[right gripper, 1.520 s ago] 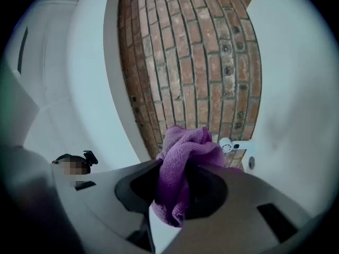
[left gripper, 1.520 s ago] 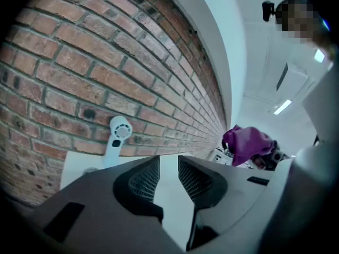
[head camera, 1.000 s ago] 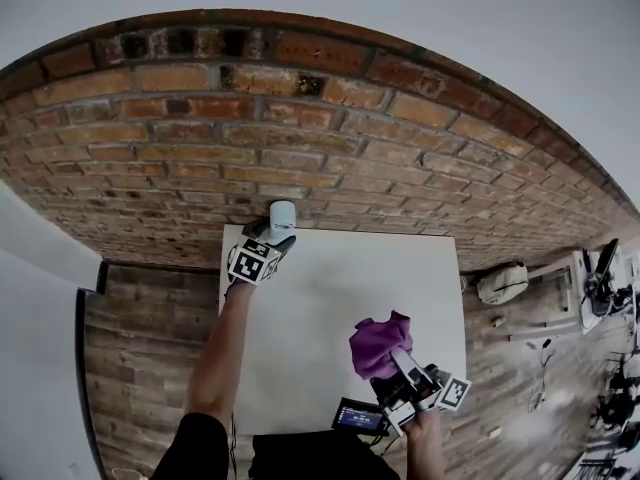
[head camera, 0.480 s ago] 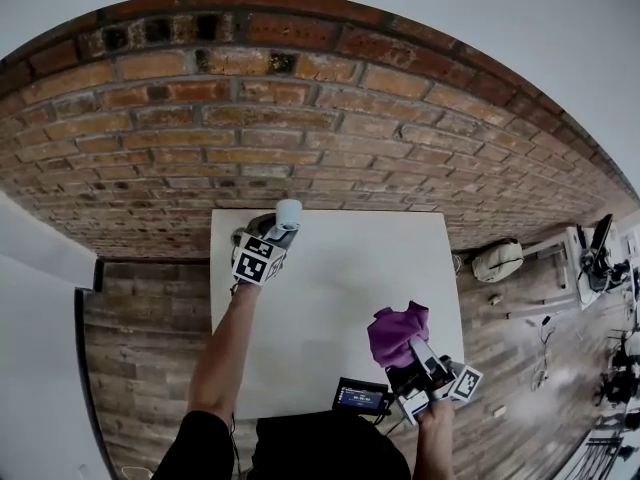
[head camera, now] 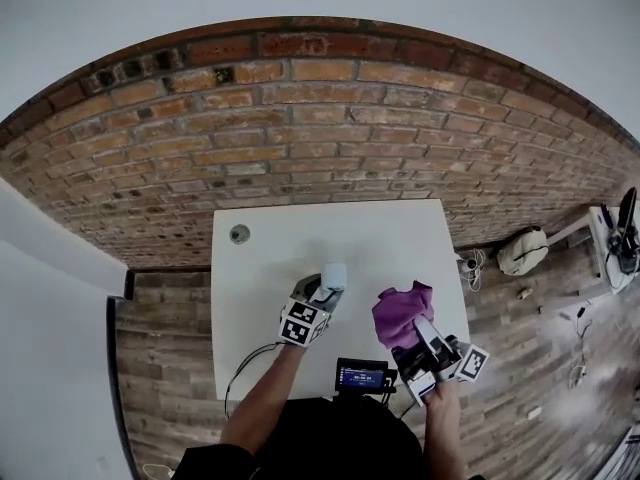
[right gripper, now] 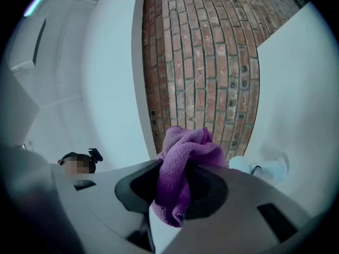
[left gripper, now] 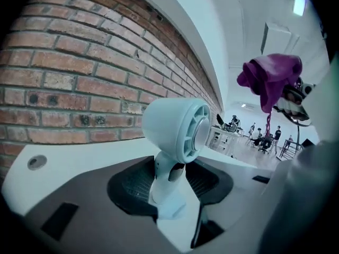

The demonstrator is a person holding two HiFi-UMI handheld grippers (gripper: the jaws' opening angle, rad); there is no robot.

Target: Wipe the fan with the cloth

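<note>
One white fan (left gripper: 175,128) we see clamped by its stand in the left hand-held gripper (head camera: 322,293) above the tabletop (head camera: 260,288), and one purple cloth (head camera: 398,313) pinched in the right hand-held gripper (head camera: 418,331), near it.

No legible text found. Small screen (head camera: 360,376) at 6 o'clock shows blue characters, too small to read.

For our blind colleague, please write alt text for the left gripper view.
Small white fan gripped by its stem in the left tongs, over a white table. Brick wall behind; purple cloth at upper right.
</note>
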